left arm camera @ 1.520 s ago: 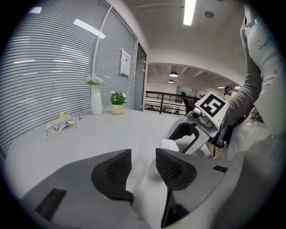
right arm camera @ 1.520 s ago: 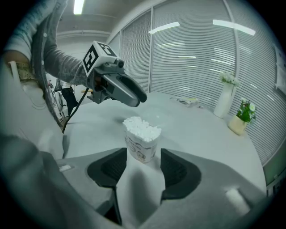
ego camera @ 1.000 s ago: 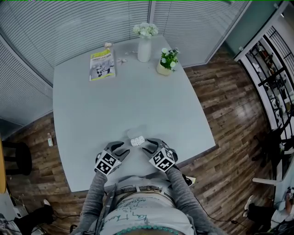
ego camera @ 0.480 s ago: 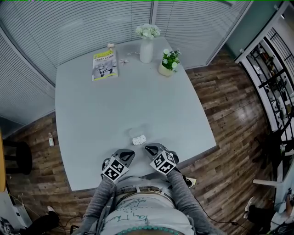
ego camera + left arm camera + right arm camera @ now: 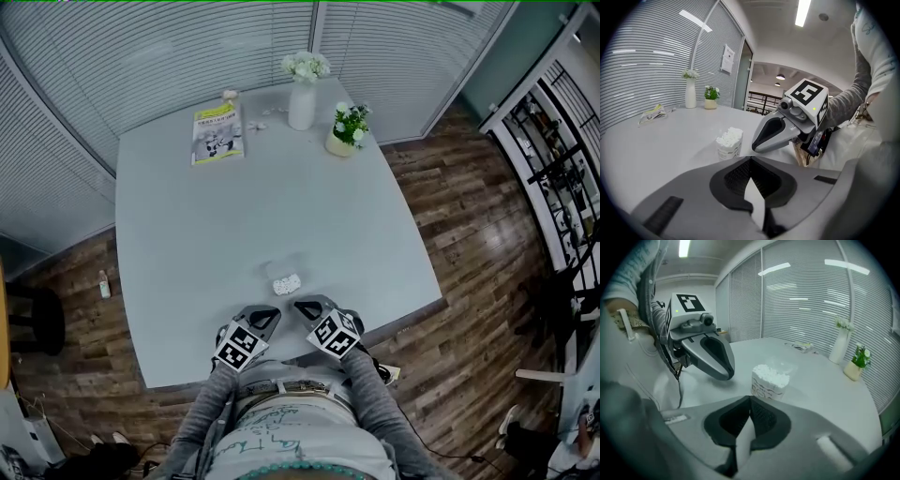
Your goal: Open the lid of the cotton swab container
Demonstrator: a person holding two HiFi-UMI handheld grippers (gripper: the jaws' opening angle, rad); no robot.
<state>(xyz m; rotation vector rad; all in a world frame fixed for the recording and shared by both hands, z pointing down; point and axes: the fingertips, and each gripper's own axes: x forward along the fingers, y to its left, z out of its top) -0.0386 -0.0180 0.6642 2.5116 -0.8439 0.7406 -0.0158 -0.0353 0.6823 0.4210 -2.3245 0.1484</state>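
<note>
The grey surface (image 5: pixel 281 187) carries everything. At its near edge, the left tongs (image 5: pixel 266 316) and right tongs (image 5: pixel 301 306) angle toward each other, both pressed together and empty. Just beyond their tips stands the cotton swab container (image 5: pixel 284 280), with its white swab heads exposed.
</note>
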